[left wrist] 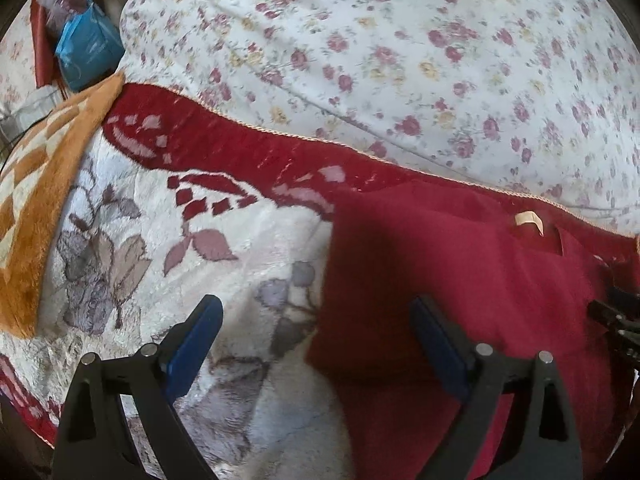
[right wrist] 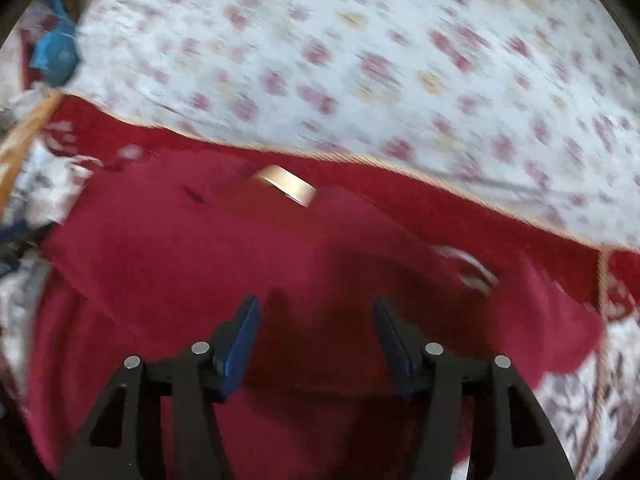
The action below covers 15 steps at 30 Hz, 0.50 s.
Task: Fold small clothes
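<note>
A dark red garment [left wrist: 460, 280] lies flat on a plush blanket [left wrist: 168, 248], with a cream label [left wrist: 528, 220] near its far edge. My left gripper [left wrist: 316, 316] is open and empty, low over the garment's left edge, one finger over the blanket and one over the cloth. In the right wrist view, which is blurred, the same red garment [right wrist: 224, 256] fills the lower half, its cream label [right wrist: 286, 190] ahead. My right gripper [right wrist: 316, 312] is open and empty just above the cloth. Its tip [left wrist: 616, 316] shows at the right edge of the left wrist view.
A floral bedcover [left wrist: 400, 48] rises behind the blanket. An orange checked fleece [left wrist: 36, 184] lies at the left. A blue plastic bag [left wrist: 88, 48] and clutter sit at the far left. The blanket's patterned white part [right wrist: 588, 392] shows at the right.
</note>
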Available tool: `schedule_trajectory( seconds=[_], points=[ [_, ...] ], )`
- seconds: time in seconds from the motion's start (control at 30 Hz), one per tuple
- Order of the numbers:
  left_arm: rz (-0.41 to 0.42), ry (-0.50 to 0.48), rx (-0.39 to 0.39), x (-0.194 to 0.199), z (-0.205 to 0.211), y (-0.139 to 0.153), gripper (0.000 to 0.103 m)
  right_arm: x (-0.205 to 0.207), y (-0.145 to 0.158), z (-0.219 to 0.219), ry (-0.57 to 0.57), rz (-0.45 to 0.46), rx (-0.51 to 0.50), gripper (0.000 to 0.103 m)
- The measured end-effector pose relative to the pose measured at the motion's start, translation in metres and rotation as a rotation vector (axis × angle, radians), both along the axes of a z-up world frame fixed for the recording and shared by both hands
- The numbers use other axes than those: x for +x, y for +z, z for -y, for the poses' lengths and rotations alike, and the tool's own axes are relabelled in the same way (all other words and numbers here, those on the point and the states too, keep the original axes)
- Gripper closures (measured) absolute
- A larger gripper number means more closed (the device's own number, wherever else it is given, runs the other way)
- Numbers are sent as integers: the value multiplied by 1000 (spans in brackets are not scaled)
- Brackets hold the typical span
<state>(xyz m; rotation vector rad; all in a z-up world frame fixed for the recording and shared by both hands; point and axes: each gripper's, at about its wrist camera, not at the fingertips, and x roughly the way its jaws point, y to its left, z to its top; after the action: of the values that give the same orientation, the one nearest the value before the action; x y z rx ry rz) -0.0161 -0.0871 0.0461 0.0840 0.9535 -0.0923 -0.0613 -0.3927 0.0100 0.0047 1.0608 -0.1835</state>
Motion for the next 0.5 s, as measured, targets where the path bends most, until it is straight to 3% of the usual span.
schedule_trajectory(
  seconds=[0.07,0.17,0.3,0.37,0.5],
  points=[
    [2,1,5,0,3,0,9,-9,-1,16,-30,34,51,46],
    [8,3,-6,-2,6,3,9,-18,9,16,-52,43,20,47],
    [35,-17,-24,-6,13,10,9,-31,15,10,-34,74,54,44],
    [39,-38,-39,-8,19,10,9,-32,1,3,-12,32,44,37],
    [-45,-103,1,-3,40,-12,9,-36,7,-9,-4,28,6,37]
  ],
)
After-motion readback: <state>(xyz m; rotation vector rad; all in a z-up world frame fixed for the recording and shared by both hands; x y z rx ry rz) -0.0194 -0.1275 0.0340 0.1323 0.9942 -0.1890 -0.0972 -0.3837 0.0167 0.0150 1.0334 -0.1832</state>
